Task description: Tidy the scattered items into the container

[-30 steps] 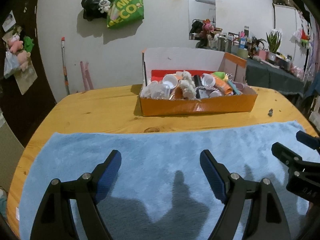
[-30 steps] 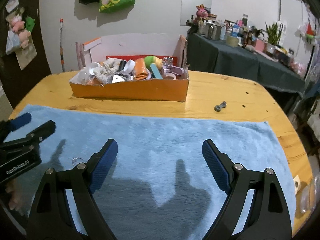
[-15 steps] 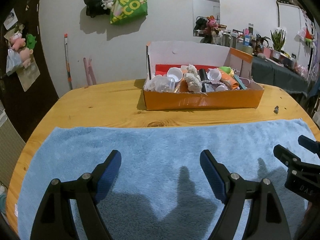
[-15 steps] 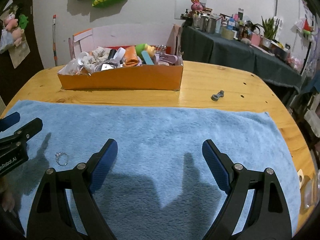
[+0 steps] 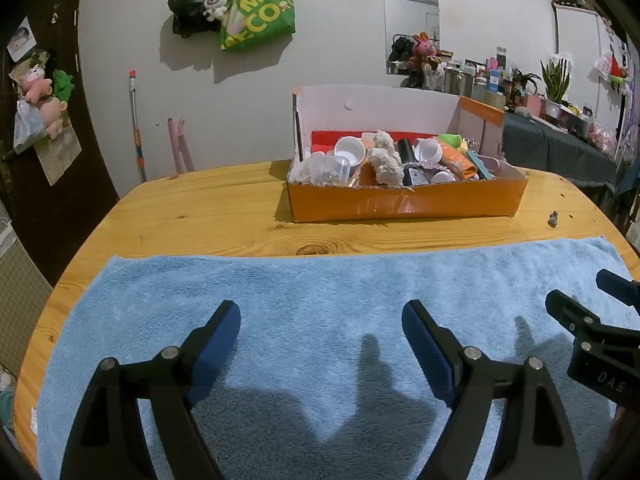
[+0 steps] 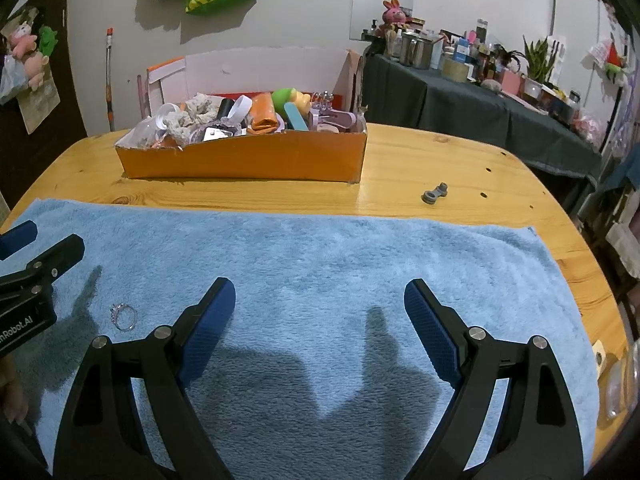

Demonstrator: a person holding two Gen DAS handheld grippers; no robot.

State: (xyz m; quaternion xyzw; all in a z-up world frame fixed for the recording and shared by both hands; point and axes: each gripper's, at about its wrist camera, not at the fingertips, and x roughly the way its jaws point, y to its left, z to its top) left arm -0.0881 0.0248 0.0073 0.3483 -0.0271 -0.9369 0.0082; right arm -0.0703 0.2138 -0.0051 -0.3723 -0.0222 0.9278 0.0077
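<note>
An orange cardboard box (image 5: 404,204) (image 6: 244,160) stands on the wooden table beyond the blue towel (image 5: 320,304) (image 6: 320,264). It is packed with small items: white cups, a pale lump, an orange pouch, a green toy. A small silver ring (image 6: 123,317) lies on the towel, left of my right gripper. A small grey metal part (image 6: 434,193) (image 5: 553,218) lies on bare wood right of the box. My left gripper (image 5: 321,326) is open and empty over the towel. My right gripper (image 6: 319,306) is open and empty over the towel.
The table (image 5: 208,208) is round-edged, with the towel covering its near half. A dark-clothed side table (image 6: 480,112) crowded with jars and plants stands at the back right. A green bag (image 5: 256,8) hangs on the wall. Small clutter (image 6: 616,376) sits at the table's right edge.
Both grippers have drawn back and up from the box. The ring has come into the right wrist view beside the left gripper. Both grippers stay open.
</note>
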